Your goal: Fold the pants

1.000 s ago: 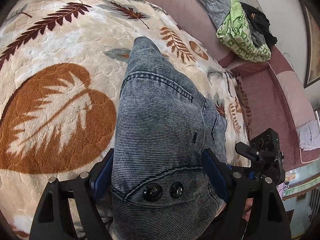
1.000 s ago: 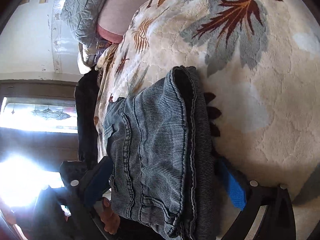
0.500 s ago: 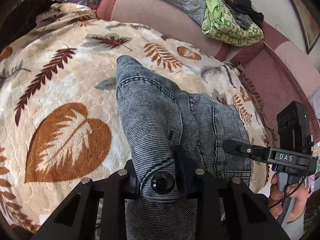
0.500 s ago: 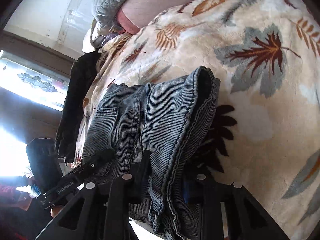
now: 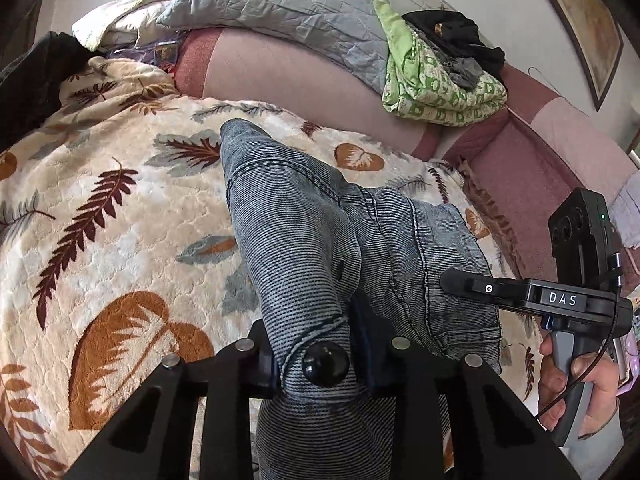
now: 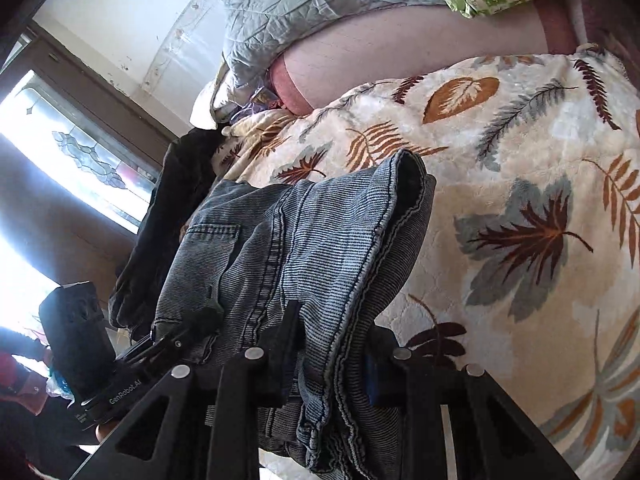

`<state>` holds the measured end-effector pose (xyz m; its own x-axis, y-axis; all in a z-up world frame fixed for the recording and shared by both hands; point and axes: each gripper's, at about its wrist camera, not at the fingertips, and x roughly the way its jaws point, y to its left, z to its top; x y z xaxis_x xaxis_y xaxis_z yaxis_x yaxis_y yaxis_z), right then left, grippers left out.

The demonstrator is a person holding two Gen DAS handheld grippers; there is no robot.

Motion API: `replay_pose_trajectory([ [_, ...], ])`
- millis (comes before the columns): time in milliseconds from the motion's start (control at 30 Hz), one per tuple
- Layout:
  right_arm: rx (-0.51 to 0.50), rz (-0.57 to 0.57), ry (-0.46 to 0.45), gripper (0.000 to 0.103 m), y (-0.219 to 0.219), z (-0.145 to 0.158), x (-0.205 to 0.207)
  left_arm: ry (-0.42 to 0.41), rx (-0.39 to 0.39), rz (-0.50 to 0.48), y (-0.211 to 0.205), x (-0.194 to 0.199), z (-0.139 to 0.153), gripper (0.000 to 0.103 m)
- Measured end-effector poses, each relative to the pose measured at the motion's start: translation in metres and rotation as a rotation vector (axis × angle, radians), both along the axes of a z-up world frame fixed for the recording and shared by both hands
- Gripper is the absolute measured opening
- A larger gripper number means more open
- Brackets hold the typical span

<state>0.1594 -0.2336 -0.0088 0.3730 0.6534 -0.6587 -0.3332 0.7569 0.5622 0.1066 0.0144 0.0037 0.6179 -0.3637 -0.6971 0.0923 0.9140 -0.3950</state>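
Denim: the pants (image 5: 320, 248) lie bunched on the leaf-print blanket (image 5: 100, 240) over the bed, near its front edge, one end reaching toward the pillows at the back.
Left gripper (image 5: 316, 360): jaws narrow, pinched on the waistband at the black button (image 5: 325, 363); a second ago they stood wide around the cloth.
Right gripper (image 6: 332, 364): jaws likewise drawn in on the stacked hems and seams (image 6: 352, 280), where a second ago they straddled them.
Lift: both cameras now look from higher, and the near end of the cloth hangs from the jaws rather than resting flat.
Meaning: both grips seem secured, so the fold can likely begin by carrying this end over toward the far one.
Risk: thick layers on the right side may slip unevenly.
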Motion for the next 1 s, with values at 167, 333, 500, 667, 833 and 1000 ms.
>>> replay_pose_trajectory([
  [167, -0.1, 0.008, 0.118, 0.04, 0.012, -0.069, 0.013, 0.146, 0.057, 0.082, 0.006, 0.01, -0.06, 0.057],
  [333, -0.124, -0.05, 0.073, 0.069, -0.003, -0.064, -0.003, 0.112, 0.079, 0.146, 0.024, -0.012, -0.043, 0.082],
  [500, -0.239, -0.125, -0.146, 0.074, -0.005, -0.022, -0.051, -0.015, 0.189, 0.172, 0.023, -0.05, -0.01, 0.082],
  [667, -0.4, -0.099, -0.176, 0.076, 0.015, -0.053, -0.075, 0.005, 0.304, 0.148, 0.0, -0.057, -0.03, 0.083],
  [833, -0.428, -0.112, -0.112, 0.08, 0.015, -0.075, -0.067, 0.028, 0.318, 0.167, -0.006, -0.057, -0.042, 0.084],
  [1000, -0.452, -0.124, -0.219, 0.08, 0.011, -0.045, -0.093, 0.005, 0.33, 0.167, -0.009, -0.068, -0.028, 0.084],
])
